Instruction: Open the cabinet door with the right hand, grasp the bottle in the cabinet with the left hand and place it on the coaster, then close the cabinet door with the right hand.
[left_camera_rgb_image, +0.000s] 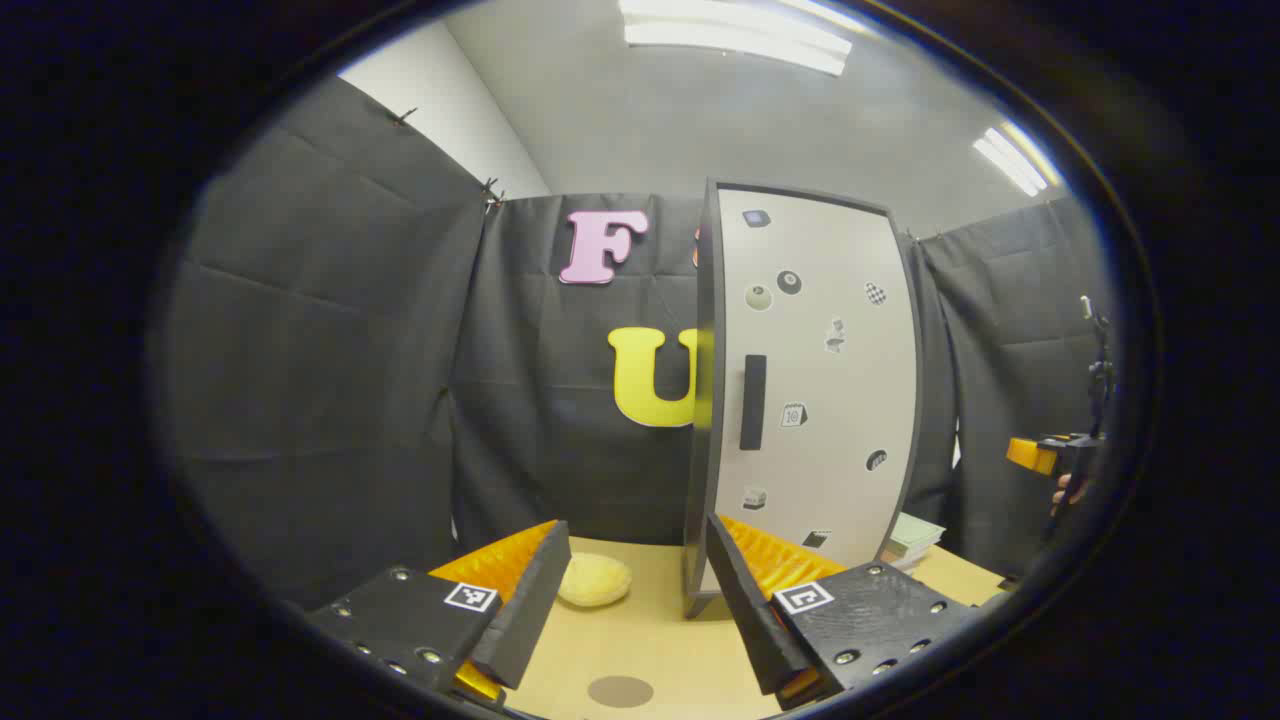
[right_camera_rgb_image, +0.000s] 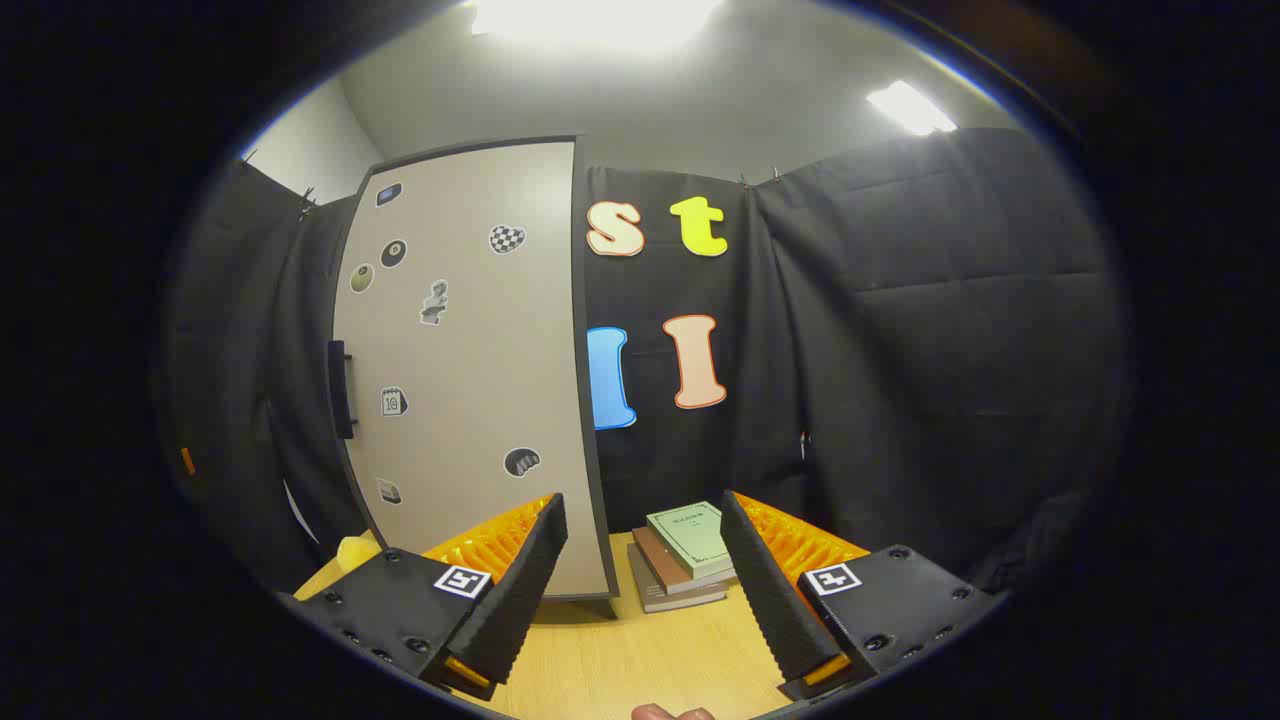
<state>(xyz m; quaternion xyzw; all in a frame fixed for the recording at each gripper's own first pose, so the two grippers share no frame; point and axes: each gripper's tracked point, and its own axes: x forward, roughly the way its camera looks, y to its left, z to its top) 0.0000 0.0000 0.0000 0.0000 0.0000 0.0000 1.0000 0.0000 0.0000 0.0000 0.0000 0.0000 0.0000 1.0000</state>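
In the left gripper view, the left gripper (left_camera_rgb_image: 635, 600) stood wide, nothing between its fingers, above a wooden table (left_camera_rgb_image: 650, 640). Between the fingers and farther off, a pale yellow lump (left_camera_rgb_image: 594, 580) lay on the table, what it was could not be told. Nearer the camera, at the bottom edge, a round dark coaster (left_camera_rgb_image: 619, 691) lay flat and bare. Right of the lump stood the cabinet (left_camera_rgb_image: 800, 390), its pale door (left_camera_rgb_image: 830, 400) closed, with a dark upright handle (left_camera_rgb_image: 752, 402) near the door's left edge and small stickers scattered over it. The bottle was hidden behind that door. Just right of the cabinet's foot lay a stack of books (left_camera_rgb_image: 912, 538). At the far right edge the right gripper (left_camera_rgb_image: 1050, 455) was held up, well apart from the cabinet; whether it was wide or narrow could not be told there.

In the right gripper view, the lump (right_camera_rgb_image: 357, 552) peeped out at the left past the cabinet's corner. The door (right_camera_rgb_image: 470, 370) filled the left middle, the handle (right_camera_rgb_image: 341, 389) at its left edge. The right gripper (right_camera_rgb_image: 640, 590) stood wide and empty, apart from the door. Between its fingers lay the books (right_camera_rgb_image: 685, 555), just right of the cabinet on the table (right_camera_rgb_image: 640, 660). A fingertip (right_camera_rgb_image: 672, 713) showed at the bottom edge.
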